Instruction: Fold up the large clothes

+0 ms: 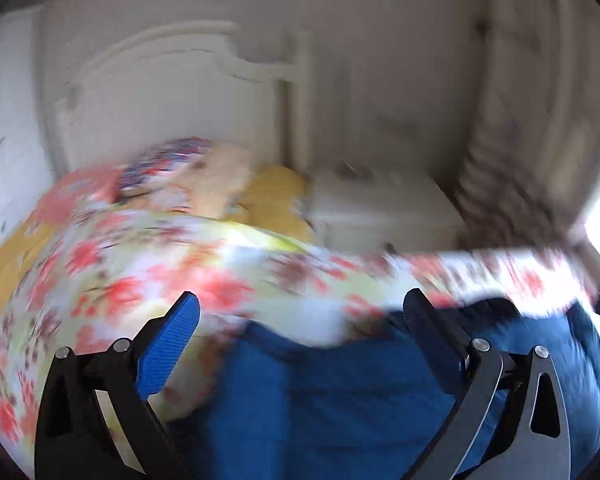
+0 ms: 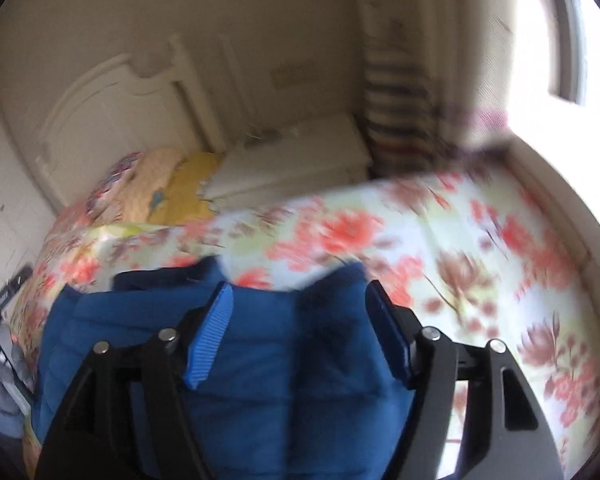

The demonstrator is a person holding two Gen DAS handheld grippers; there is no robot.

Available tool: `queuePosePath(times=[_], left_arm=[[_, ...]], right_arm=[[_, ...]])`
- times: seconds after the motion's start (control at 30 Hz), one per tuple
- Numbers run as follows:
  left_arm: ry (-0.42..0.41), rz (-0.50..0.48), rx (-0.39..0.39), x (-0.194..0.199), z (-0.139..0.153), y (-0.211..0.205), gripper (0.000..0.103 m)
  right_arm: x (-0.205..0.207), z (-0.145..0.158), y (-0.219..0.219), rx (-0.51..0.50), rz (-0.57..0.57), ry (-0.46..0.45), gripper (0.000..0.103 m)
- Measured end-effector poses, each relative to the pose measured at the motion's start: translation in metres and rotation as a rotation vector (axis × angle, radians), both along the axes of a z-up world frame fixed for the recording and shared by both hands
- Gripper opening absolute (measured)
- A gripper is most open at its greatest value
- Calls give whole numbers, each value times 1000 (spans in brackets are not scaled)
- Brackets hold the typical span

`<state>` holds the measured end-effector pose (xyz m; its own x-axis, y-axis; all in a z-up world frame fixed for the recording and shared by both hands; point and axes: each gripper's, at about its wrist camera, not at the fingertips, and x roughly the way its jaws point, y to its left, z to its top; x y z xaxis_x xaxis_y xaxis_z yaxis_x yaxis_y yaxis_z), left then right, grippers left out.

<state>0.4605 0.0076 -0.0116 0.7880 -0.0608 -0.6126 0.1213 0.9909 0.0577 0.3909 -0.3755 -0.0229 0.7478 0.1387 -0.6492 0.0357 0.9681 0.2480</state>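
Left wrist view: blue garment (image 1: 320,392) is seen lying on the floral bedspread (image 1: 140,272), frame blurred.
Left gripper (image 1: 302,312) is held with fingers spread wide above the garment's far edge, nothing between the pads. Bare bedspread is seen ahead up to the pillows (image 1: 204,184) and headboard (image 1: 172,96); a white nightstand (image 1: 384,208) stands beside the bed's edge.

Right wrist view: right gripper (image 2: 300,300) is likewise spread, garment (image 2: 260,360) bunched beneath and between the fingers, not pinched.
Open bedspread (image 2: 460,240) is seen to the right, bounded by the curtain (image 2: 400,112) and window (image 2: 572,40).

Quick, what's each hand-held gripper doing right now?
Left hand-held gripper: open, holding nothing, over the blue garment.
Right hand-held gripper: open, over the same garment.
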Motion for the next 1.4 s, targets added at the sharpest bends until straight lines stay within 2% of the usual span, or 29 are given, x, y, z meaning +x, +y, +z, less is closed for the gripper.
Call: queuePosePath(times=[0.07, 0.13, 0.27, 0.33, 0.4, 0.53, 0.73, 1.07, 1.17, 1.23, 1.3, 1.33, 1.4], left_arm=[[60, -56, 48, 9, -13, -33, 98], [105, -70, 119, 18, -34, -55, 98], [195, -111, 230, 35, -78, -75, 98], [232, -117, 213, 43, -92, -74, 99], [259, -118, 177, 49, -99, -69, 99], [291, -120, 126, 57, -111, -67, 99], [277, -116, 99, 56, -115, -66, 99], [321, -133, 50, 60, -111, -57, 99], [257, -142, 113, 47, -85, -43, 99], [224, -142, 137, 42, -76, -29, 99], [237, -112, 186, 46, -80, -11, 99], [253, -104, 186, 49, -86, -1, 99], [285, -102, 106, 56, -95, 19, 99]], right_arm=[[12, 4, 53, -96, 118, 18, 72], [27, -4, 93, -184, 181, 57, 72], [51, -28, 132, -289, 224, 129, 72], [62, -42, 137, -320, 228, 167, 72], [72, -56, 132, -275, 216, 200, 77], [81, -73, 121, -211, 219, 228, 82], [81, -80, 131, -273, 210, 212, 85], [84, -81, 128, -259, 210, 209, 87], [81, -69, 113, -195, 231, 244, 86], [69, -53, 102, -225, 211, 221, 86], [57, -42, 82, -243, 178, 199, 87], [56, -43, 72, -252, 151, 208, 87], [55, -54, 44, -256, 75, 241, 87]])
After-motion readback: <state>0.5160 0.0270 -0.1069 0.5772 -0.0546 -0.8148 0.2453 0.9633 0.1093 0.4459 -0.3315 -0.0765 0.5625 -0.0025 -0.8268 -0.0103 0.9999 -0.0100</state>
